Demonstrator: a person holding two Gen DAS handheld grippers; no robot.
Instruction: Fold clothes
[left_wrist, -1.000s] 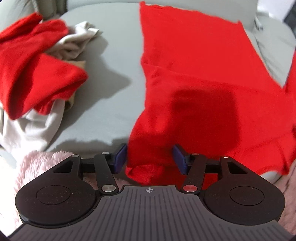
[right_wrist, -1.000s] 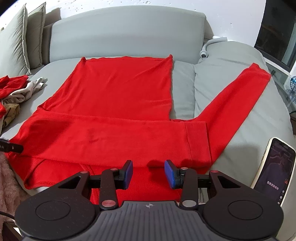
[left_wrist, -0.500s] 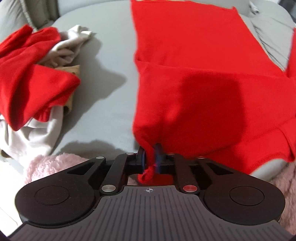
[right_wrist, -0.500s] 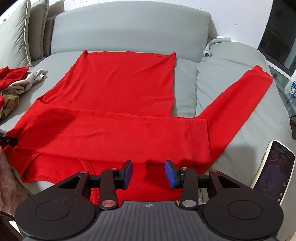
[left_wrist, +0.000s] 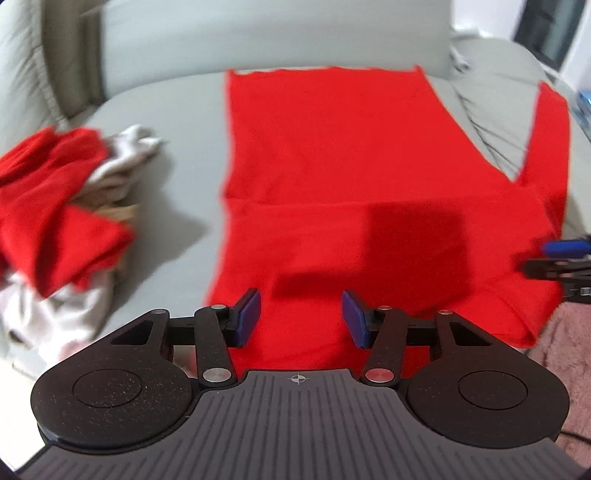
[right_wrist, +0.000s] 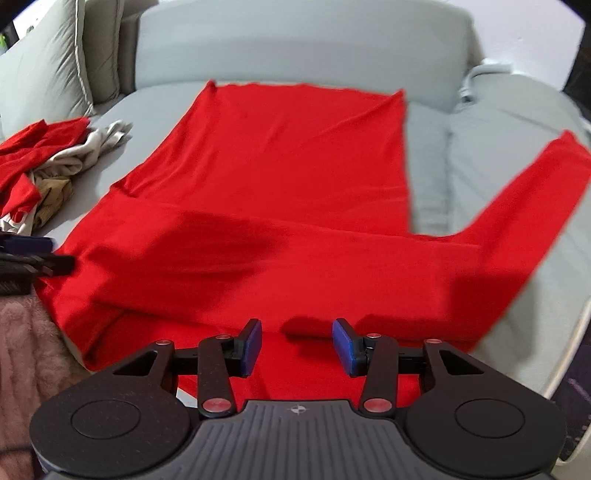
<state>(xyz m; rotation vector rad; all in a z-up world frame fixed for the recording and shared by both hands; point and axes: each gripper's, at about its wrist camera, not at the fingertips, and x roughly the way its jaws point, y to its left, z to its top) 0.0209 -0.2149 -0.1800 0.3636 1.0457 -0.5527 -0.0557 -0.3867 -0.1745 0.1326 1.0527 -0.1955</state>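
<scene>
A red long-sleeved garment (left_wrist: 332, 166) (right_wrist: 280, 177) lies flat on the grey sofa seat (left_wrist: 177, 122). One sleeve is folded across its body, and the other sleeve (right_wrist: 535, 192) stretches out to the right. My left gripper (left_wrist: 300, 314) hovers over the garment's near edge. Its jaws are opening and nothing is between the blue pads. My right gripper (right_wrist: 298, 341) hangs over the near hem, its jaws also opening and empty. Each gripper shows at the edge of the other's view: the right gripper (left_wrist: 565, 254) and the left gripper (right_wrist: 26, 254).
A heap of red and beige clothes (left_wrist: 55, 206) (right_wrist: 44, 155) lies on the seat to the left. Grey cushions (right_wrist: 48, 62) stand at the back left. Pink fluffy fabric (right_wrist: 29, 339) (left_wrist: 569, 332) hangs at the near edge. A dark phone (right_wrist: 576, 406) lies at the right.
The left gripper closed on the garment's near-left corner, then let go, opened and moved right over the cloth. The right gripper shifted a little and opened slightly.
</scene>
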